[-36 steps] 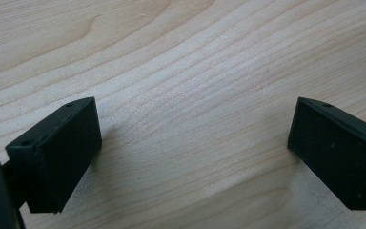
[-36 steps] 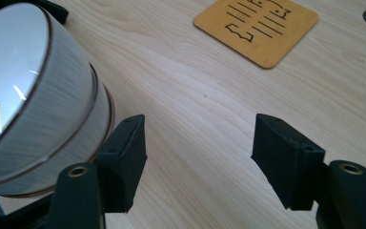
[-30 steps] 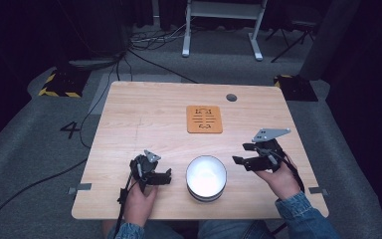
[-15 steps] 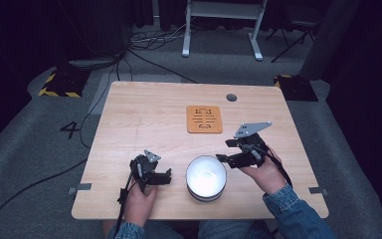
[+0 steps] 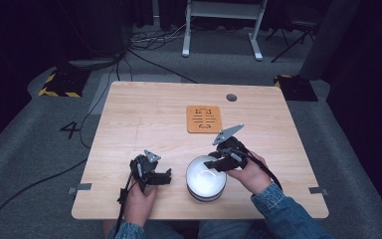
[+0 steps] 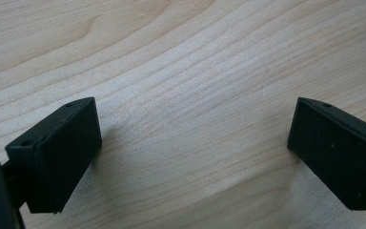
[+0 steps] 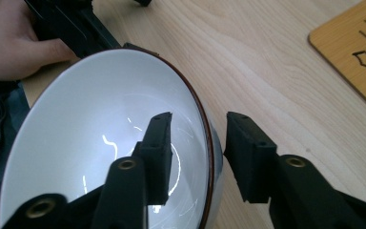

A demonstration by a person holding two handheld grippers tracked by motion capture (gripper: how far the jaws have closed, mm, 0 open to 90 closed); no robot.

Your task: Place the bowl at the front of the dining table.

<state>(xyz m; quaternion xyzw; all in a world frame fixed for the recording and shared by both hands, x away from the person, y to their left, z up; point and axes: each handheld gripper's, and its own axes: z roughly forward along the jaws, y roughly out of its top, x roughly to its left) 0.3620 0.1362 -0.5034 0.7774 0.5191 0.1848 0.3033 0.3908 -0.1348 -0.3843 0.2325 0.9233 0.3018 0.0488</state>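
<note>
A: Straddling the rim: the white bowl (image 5: 206,178) sits near the table's near edge, about centre, and the right gripper (image 7: 198,143) has one jaw inside it and one outside, the rim's right side in the gap between them.

B: Clamped?

A: Not that I can see. The jaws stand apart with the wall between them, the outer one looks clear of it, and contact on the inner one is hard to tell. Reads as open around the rim, ready to close.

B: Long axis?

A: None, it's round. What matters is the rim running up through the gap, so closing straight should pinch it. The right hand is clearly the nearer one.

B: Left side?

A: Left gripper (image 5: 151,172) rests just left of the bowl, jaws wide apart, only bare table (image 6: 195,86) between them, holding nothing.

B: Any text?

A: An orange-brown wooden plaque (image 5: 204,118) lies farther back with cut-out lines, not readable as words. A "4" (image 5: 71,130) is marked on the floor, left of the table. No brand on the bowl.
</note>
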